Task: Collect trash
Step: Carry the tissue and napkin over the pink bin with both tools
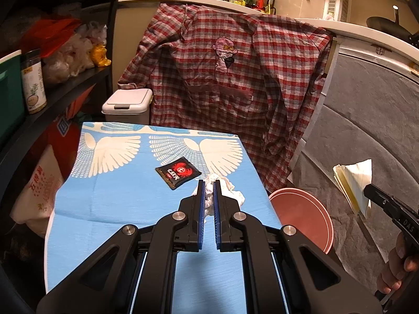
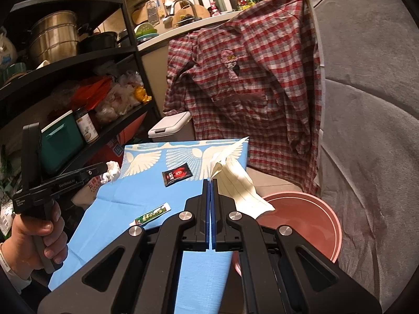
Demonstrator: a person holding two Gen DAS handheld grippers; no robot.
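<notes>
Left tongs [image 1: 208, 183] pinch a crumpled white tissue [image 1: 225, 188] between their blue pads, above the blue bird-print tabletop [image 1: 117, 204]. Right tongs [image 2: 210, 181] are clamped on a folded sheet of lined paper [image 2: 235, 180], held near the pink basin [image 2: 309, 225] beside the tabletop. On the cloth lie a black sachet [image 1: 178, 174] and a green wrapper [image 2: 152, 213]; a white lidded bin [image 1: 128, 107] stands behind.
</notes>
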